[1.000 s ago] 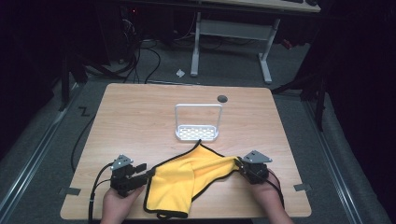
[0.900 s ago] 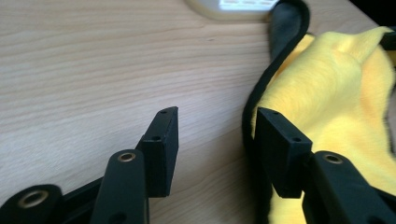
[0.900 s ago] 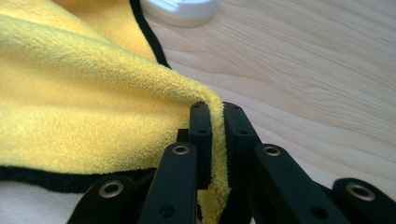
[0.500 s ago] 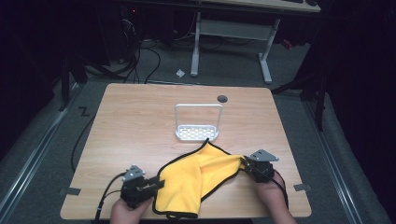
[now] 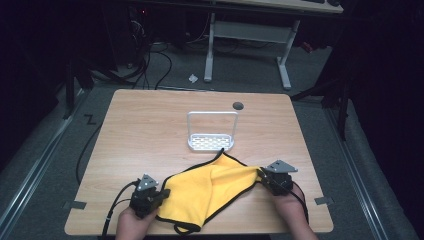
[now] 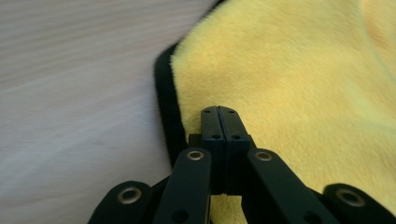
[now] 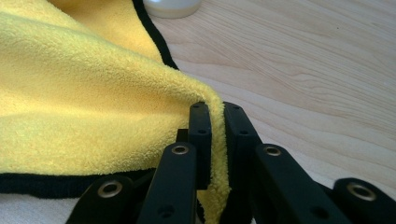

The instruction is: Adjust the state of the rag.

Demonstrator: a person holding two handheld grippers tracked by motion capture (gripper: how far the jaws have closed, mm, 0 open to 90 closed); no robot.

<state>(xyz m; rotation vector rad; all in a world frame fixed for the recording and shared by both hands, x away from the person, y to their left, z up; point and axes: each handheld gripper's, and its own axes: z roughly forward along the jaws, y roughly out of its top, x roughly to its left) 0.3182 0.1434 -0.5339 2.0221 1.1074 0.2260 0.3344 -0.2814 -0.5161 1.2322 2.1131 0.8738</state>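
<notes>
Pale wooden table (image 5: 150,130) stands on grey carpet (image 5: 45,165).

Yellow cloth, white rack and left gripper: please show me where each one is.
yellow cloth (image 5: 210,187), high view, on its middle fold.
white rack (image 5: 211,142), high view, on its perforated base.
left gripper (image 6: 218,122), left gripper view, at the closed jaw tips.

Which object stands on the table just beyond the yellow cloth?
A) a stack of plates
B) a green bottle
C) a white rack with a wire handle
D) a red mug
C: in the high view a white rack with a wire handle stands on the table, just beyond the far edge of the yellow cloth.
</notes>
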